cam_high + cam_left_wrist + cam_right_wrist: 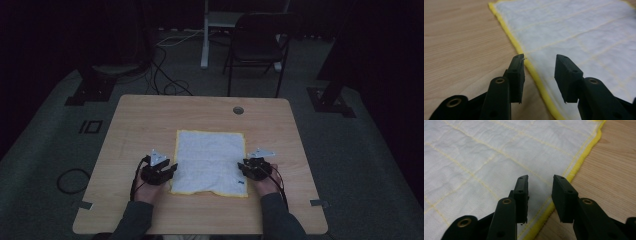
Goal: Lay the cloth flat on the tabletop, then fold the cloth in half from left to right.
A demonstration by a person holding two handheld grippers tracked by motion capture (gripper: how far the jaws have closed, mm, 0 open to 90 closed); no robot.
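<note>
In the high view, a white cloth [210, 161] with a yellow border lay flat on the wooden table [145, 120], toward the person's side. The left gripper [170, 169] sat at the cloth's left edge near its closer corner, and the right gripper [243, 167] sat at the right edge near the other closer corner, over a small blue tag [241, 183]. A chair [257, 42] stood beyond the table.

In the left gripper view, the left gripper [539, 65] was spread apart with nothing between its jaws. The cloth's yellow border [534, 71] ran through the gap, one jaw over bare table [461, 50], the other over the cloth [574, 30].

In the right gripper view, the right gripper [540, 185] was likewise parted and empty. Its left jaw hung over the cloth [474, 157], its right jaw above the yellow border [579, 162], with the table [614, 170] beside it.
</note>
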